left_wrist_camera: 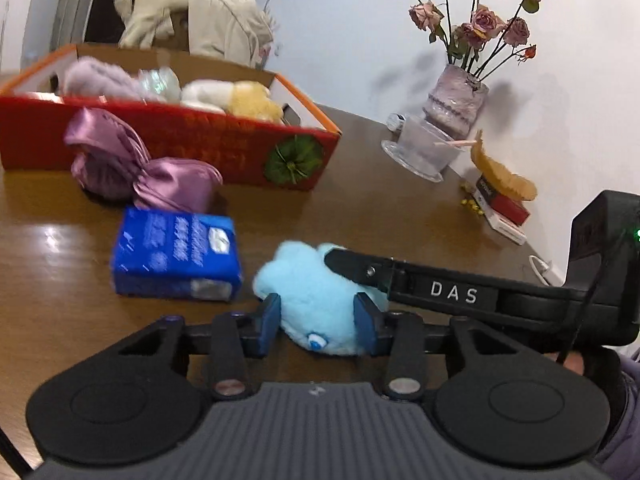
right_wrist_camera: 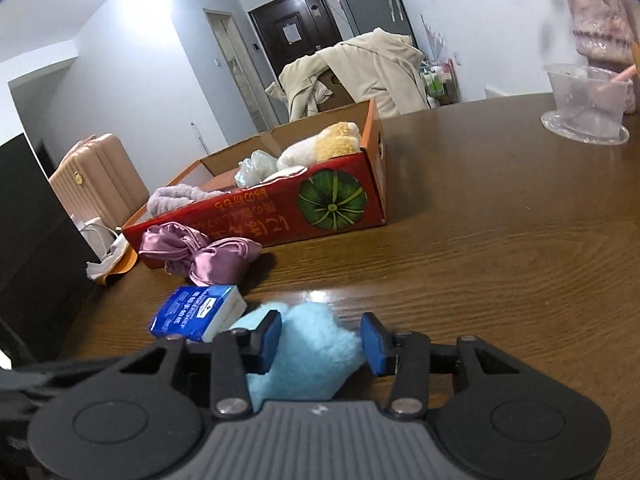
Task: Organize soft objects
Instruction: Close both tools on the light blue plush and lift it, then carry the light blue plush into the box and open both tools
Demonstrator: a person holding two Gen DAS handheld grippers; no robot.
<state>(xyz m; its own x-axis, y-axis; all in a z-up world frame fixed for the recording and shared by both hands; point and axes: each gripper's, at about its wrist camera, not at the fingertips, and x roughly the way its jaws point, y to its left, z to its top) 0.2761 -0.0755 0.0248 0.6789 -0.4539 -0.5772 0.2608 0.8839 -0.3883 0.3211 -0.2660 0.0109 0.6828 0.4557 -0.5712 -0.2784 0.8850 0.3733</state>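
Note:
A light blue plush toy [left_wrist_camera: 312, 280] [right_wrist_camera: 316, 344] lies on the brown table [right_wrist_camera: 480, 240]. My left gripper [left_wrist_camera: 318, 312] has its blue pads pressed on the toy's two sides. My right gripper [right_wrist_camera: 322, 336] grips the same toy from the right, and one of its black fingers [left_wrist_camera: 360, 268] lies across the toy's top. A blue tissue pack [left_wrist_camera: 176, 256] [right_wrist_camera: 196, 312] sits just left of the toy. Behind it lies a purple satin pouch [left_wrist_camera: 148, 168] [right_wrist_camera: 200, 252]. The red cardboard box [left_wrist_camera: 180, 136] [right_wrist_camera: 260, 216] holds a lilac fuzzy item [left_wrist_camera: 100, 78] and a white-and-yellow plush [left_wrist_camera: 236, 98].
A vase of dried roses [left_wrist_camera: 456, 100], a clear plastic cup [left_wrist_camera: 424, 148] and small boxes [left_wrist_camera: 504, 208] stand along the wall at the right. A beige coat [left_wrist_camera: 192, 20] hangs beyond the table. A pink suitcase [right_wrist_camera: 100, 180] stands on the floor at the left.

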